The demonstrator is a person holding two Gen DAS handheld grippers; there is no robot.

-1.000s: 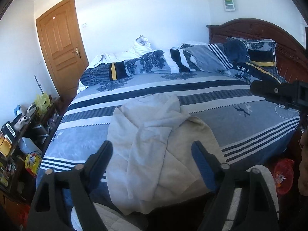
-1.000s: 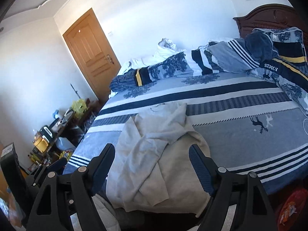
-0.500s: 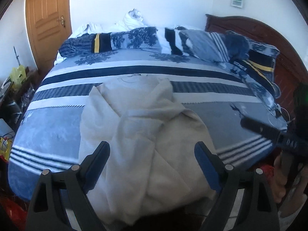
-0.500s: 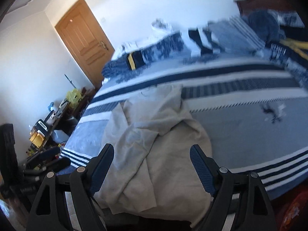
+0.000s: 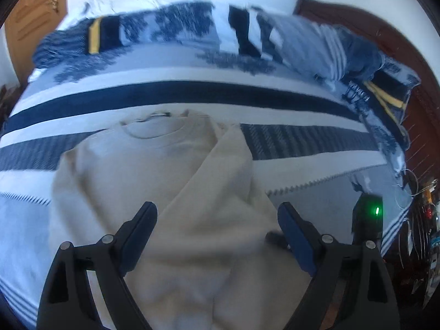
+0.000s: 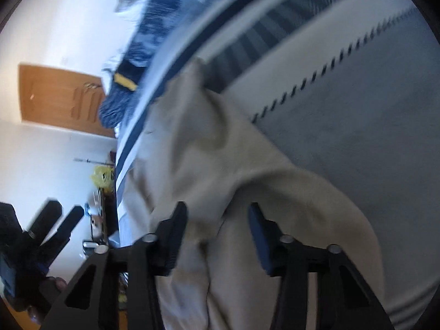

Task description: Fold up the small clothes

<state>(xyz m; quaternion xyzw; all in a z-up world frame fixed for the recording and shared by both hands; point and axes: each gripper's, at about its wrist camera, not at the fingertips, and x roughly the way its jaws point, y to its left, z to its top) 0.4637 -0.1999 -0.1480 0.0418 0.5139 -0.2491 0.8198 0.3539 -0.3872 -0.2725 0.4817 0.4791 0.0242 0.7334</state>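
On striped bed (image 5: 316, 165), cream sweater (image 5: 154, 170), collar pointing away, lengthwise toward left claw (image 5: 217, 217)

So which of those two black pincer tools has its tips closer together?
The right gripper: its jaws are closing around a fold of the cream knitted sweater. The left gripper stands wide open above it.

Both the left gripper (image 5: 217, 228) and the right gripper (image 6: 217, 225) have black triangular-cutout frames with silver screws. Their fingers (image 5: 295, 236) carry dark blue pads. A green light glows on the right gripper's black body.
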